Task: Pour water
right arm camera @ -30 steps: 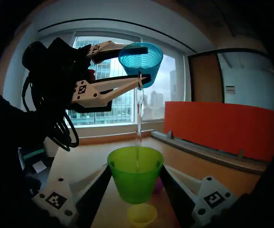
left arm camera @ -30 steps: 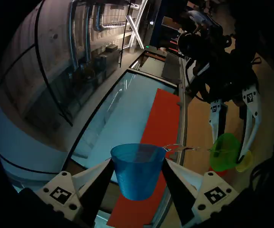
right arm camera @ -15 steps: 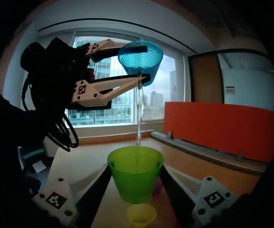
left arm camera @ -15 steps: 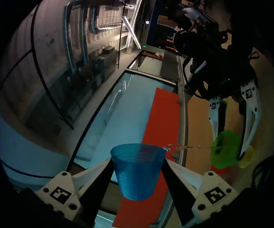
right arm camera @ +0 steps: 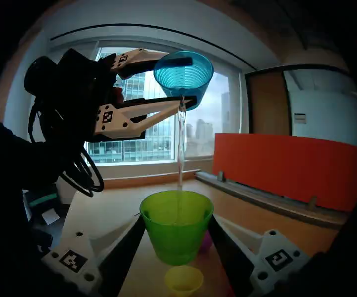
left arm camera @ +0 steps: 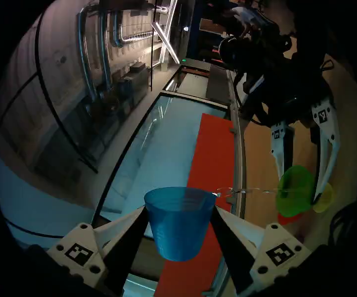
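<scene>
In the left gripper view, my left gripper (left arm camera: 179, 212) clamps the blue cup (left arm camera: 179, 228) between both fingers, one pressed on each side of its wall. The cup is tipped, and a thin thread of water (left arm camera: 247, 190) leaves its rim and runs right to the green cup (left arm camera: 294, 190). My right gripper (left arm camera: 302, 192) holds that cup farther off, a finger on either side. A yellow cup (left arm camera: 325, 197) shows just beside the green one.

In the right gripper view, the blue cup hangs high, its mouth turned toward me. The water falls straight into the green cup directly below, pinched between my right fingers (right arm camera: 114, 236). The yellow cup sits lower, on the table (right arm camera: 104, 208). A red panel (right arm camera: 287, 168) stands at right.
</scene>
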Demonstrator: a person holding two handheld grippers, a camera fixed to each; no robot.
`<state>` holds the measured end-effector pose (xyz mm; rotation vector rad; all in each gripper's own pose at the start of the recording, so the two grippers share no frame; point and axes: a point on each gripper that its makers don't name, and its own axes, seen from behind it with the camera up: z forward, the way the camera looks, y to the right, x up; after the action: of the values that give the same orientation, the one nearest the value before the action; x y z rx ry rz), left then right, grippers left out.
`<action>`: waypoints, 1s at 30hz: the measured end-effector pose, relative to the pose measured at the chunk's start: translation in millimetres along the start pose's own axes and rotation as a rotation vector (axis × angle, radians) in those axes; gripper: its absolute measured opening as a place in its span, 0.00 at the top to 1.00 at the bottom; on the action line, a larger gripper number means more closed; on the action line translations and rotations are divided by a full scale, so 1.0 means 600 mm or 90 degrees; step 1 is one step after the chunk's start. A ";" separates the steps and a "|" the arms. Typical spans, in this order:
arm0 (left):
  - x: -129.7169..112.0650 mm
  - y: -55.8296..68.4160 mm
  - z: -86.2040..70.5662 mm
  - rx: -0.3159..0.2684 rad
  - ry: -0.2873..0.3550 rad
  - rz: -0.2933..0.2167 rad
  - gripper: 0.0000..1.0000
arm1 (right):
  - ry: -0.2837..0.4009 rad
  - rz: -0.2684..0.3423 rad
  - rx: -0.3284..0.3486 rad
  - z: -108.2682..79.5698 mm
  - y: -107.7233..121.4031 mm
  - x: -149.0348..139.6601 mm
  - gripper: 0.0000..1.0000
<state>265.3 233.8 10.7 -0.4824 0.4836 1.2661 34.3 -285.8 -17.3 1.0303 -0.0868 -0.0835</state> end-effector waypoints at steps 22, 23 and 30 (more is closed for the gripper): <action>0.006 0.003 0.001 0.001 0.002 0.050 0.15 | 0.002 -0.002 -0.002 0.002 0.000 0.002 0.11; 0.006 0.002 0.001 0.002 0.002 0.055 0.15 | 0.003 -0.002 -0.003 0.002 0.000 0.003 0.11; 0.009 0.005 0.001 -0.001 0.000 0.079 0.15 | 0.004 -0.002 -0.004 -0.001 0.001 0.003 0.12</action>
<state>263.9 239.1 8.0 -0.4602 0.5194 1.3860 36.1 -285.3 -16.9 1.0242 -0.0792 -0.0831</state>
